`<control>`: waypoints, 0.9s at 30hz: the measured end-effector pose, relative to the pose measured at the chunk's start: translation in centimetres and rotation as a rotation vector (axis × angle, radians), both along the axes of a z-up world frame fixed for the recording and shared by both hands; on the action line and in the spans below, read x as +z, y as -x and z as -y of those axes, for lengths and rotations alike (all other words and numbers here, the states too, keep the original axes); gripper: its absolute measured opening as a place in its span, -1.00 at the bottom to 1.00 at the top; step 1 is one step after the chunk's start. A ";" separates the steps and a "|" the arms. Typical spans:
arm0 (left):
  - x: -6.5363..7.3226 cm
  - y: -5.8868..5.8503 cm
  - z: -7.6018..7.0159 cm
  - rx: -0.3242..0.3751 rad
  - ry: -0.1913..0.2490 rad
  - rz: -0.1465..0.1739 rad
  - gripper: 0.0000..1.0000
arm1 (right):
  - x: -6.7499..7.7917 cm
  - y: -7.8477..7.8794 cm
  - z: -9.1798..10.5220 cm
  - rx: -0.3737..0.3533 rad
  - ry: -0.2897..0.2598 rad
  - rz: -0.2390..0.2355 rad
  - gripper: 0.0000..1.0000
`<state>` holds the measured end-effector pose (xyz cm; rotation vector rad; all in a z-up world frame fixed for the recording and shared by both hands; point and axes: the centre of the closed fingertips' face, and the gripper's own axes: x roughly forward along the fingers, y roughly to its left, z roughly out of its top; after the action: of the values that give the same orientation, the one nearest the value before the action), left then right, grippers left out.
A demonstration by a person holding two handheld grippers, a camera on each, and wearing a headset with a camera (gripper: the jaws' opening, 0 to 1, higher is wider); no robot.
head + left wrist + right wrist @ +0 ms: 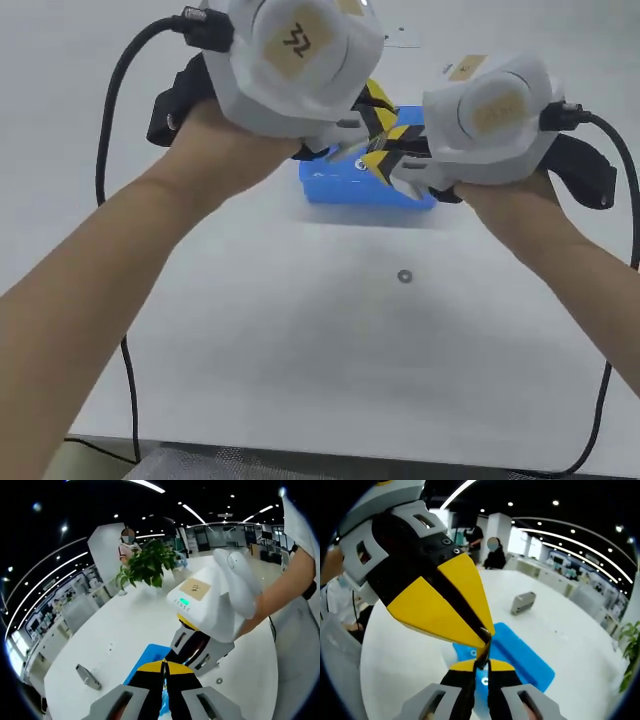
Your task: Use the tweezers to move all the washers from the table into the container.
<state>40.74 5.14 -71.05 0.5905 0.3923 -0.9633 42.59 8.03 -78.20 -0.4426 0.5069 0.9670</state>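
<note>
The person is holding both tools together over the blue container (340,190), which is sitting on the white bench (300,330) toward its far side. The left hand-held gripper (165,669) is keeping its yellow-and-black jaws drawn together with just a thin dark line between them. In the right gripper view its tips are meeting the upper end of a thin dark tool, seemingly the tweezers (483,650). Whether they are actually pinching it cannot be told. The right hand-held gripper (480,667) is clamping its own jaws on the lower part of that same tool, directly above the container. The left hand (215,135) and the right hand (500,195) are bringing the two white housings nearly nose to nose in the head view. A loose washer (404,276) is lying flat on the bench on the near side of the container, apart from it and beneath the right hand. A second washer (485,681) is showing as a small pale ring on the blue floor of the container, just under the right jaws. A small grey block (523,602) is resting on the bench beyond the container, and a green plant (146,565) is standing farther back.
</note>
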 end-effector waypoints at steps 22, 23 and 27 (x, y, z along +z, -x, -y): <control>-2.6 -1.8 -0.8 0.018 0.008 -0.056 -1.00 | -2.8 -1.1 -0.6 -0.031 0.010 -0.089 -0.92; -2.6 -1.8 -0.8 0.018 0.007 -0.056 -1.00 | -2.7 -1.1 -0.6 -0.032 0.010 -0.089 -0.92; -2.6 -1.9 -0.9 0.020 0.009 -0.058 -1.00 | -2.8 -1.3 -0.6 -0.043 0.008 -0.101 -0.92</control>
<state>42.68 6.02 -73.68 0.5510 0.4443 -0.9644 43.85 8.66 -81.02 -0.3897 0.6095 0.9500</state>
